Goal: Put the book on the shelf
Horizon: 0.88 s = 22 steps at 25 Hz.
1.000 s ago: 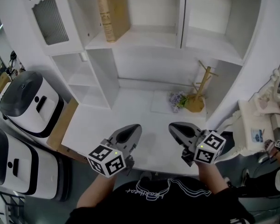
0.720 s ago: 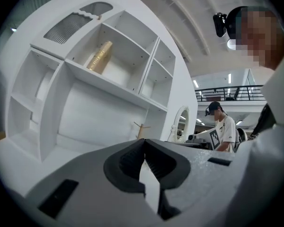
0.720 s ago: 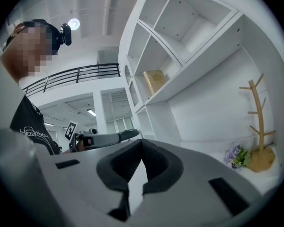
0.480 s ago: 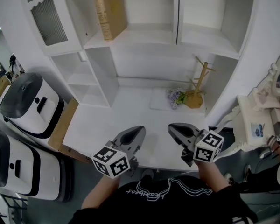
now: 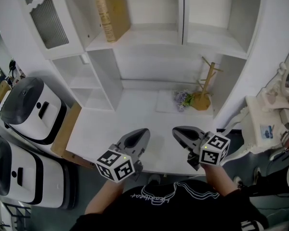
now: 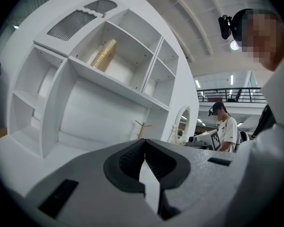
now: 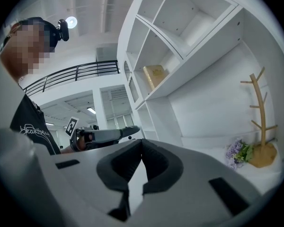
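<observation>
While both grippers hang over the counter's (image 5: 135, 117) near edge, we note L gripper (image 5: 142, 132) jaws closed w/ nothing between them; R gripper (image 5: 176, 130) jaws likewise closed & empty. Book (image 5: 113, 14) stands upright on the shelf (image 5: 149, 38), upper left compartment, against its left wall, well apart from both grippers. Wooden stand (image 5: 205, 88) & flowers (image 5: 183, 100) at counter's back right.

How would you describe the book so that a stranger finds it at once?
Start from the big white shelf unit. Look in the open compartment just right of the ribbed cabinet door. The book stands there on end, tan with a gold spine, while the compartments next to it are bare white.
</observation>
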Each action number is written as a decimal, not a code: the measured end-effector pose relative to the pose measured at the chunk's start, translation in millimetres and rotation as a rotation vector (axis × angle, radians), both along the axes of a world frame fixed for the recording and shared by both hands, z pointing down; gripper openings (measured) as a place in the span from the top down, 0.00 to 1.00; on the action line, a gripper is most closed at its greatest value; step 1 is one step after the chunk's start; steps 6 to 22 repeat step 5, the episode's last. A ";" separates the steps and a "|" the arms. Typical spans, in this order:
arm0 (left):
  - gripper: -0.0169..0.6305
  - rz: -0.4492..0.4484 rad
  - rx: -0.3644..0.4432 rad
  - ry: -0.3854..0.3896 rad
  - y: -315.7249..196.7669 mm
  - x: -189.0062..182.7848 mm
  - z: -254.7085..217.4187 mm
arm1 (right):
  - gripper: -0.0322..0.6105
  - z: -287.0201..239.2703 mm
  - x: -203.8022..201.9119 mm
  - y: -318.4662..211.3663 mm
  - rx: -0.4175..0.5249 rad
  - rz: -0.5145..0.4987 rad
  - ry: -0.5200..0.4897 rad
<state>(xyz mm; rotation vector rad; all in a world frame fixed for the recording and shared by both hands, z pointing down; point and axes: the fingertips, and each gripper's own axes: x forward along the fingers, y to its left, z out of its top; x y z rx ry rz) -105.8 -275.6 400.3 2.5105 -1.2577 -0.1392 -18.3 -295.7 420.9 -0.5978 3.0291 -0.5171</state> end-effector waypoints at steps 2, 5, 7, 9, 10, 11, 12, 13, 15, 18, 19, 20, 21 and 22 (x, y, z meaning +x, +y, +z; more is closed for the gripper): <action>0.97 0.013 -0.008 -0.004 -2.0 1.2 1.6 | 0.94 0.0 -0.8 -2.1 -0.001 0.000 0.003; 0.97 0.037 -0.023 0.004 -3.9 4.6 3.4 | 0.94 -0.7 -1.2 -5.2 -0.002 0.004 0.006; 0.97 0.037 -0.023 0.004 -3.9 4.6 3.4 | 0.94 -0.7 -1.2 -5.2 -0.002 0.004 0.006; 0.97 0.037 -0.023 0.004 -3.9 4.6 3.4 | 0.94 -0.7 -1.2 -5.2 -0.002 0.004 0.006; 0.97 0.037 -0.023 0.004 -3.9 4.6 3.4 | 0.94 -0.7 -1.2 -5.2 -0.002 0.004 0.006; 0.97 0.037 -0.023 0.004 -3.9 4.6 3.4 | 0.94 -0.7 -1.2 -5.2 -0.002 0.004 0.006; 0.97 0.037 -0.023 0.004 -3.9 4.6 3.4 | 0.94 -0.7 -1.2 -5.2 -0.002 0.004 0.006; 0.97 0.037 -0.023 0.004 -3.9 4.6 3.4 | 0.94 -0.7 -1.2 -5.2 -0.002 0.004 0.006; 0.97 0.037 -0.023 0.004 -3.9 4.6 3.4 | 0.94 -0.7 -1.2 -5.2 -0.002 0.004 0.006; 0.97 0.037 -0.023 0.004 -3.9 4.6 3.4 | 0.94 -0.7 -1.2 -5.2 -0.002 0.004 0.006; 0.97 0.037 -0.023 0.004 -3.9 4.6 3.4 | 0.94 -0.7 -1.2 -5.2 -0.002 0.004 0.006; 0.97 0.037 -0.023 0.004 -3.9 4.6 3.4 | 0.94 -0.7 -1.2 -5.2 -0.002 0.004 0.006; 0.97 0.037 -0.023 0.004 -3.9 4.6 3.4 | 0.94 -0.7 -1.2 -5.2 -0.002 0.004 0.006; 0.97 0.037 -0.023 0.004 -3.9 4.6 3.4 | 0.94 -0.7 -1.2 -5.2 -0.002 0.004 0.006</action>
